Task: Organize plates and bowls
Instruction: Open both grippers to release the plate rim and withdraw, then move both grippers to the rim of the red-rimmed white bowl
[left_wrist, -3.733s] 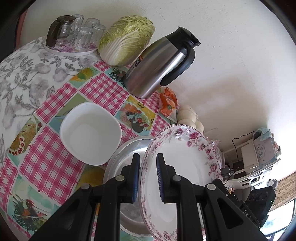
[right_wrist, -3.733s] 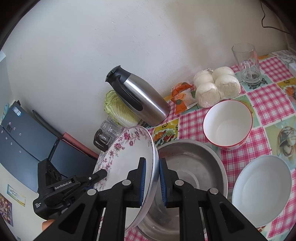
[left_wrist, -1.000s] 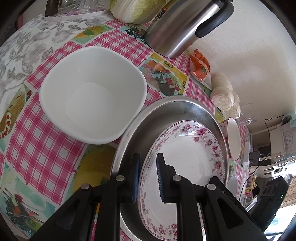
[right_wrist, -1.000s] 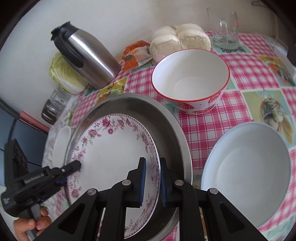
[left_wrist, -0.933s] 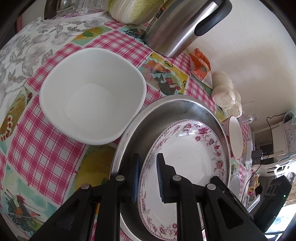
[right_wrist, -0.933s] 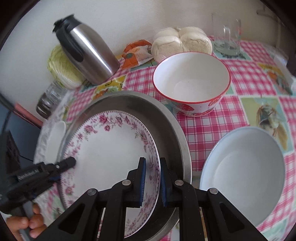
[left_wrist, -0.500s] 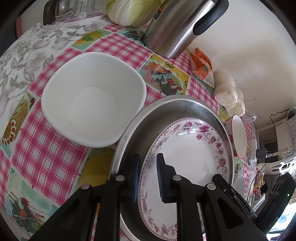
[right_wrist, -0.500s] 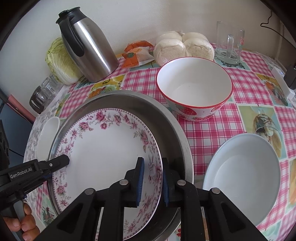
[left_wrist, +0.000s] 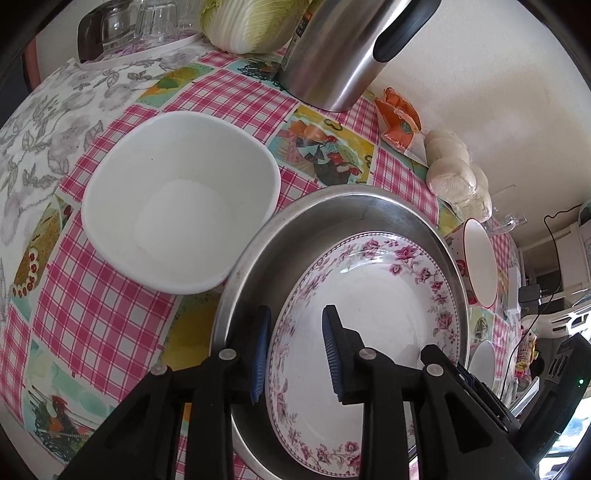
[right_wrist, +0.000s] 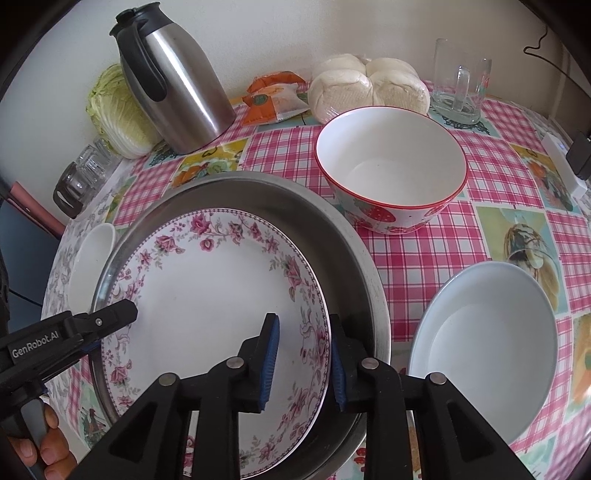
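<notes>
The floral plate (right_wrist: 207, 295) lies inside the steel basin (right_wrist: 343, 236) on the counter (right_wrist: 424, 254). Both the left gripper (left_wrist: 295, 347) and the right gripper (right_wrist: 303, 354) straddle opposite rims with jaws parted, pads clear of the plate. A white square bowl (left_wrist: 177, 199) sits just beside the basin; a red-rimmed bowl (right_wrist: 391, 166) and pale blue bowl (right_wrist: 484, 343) stand near.
</notes>
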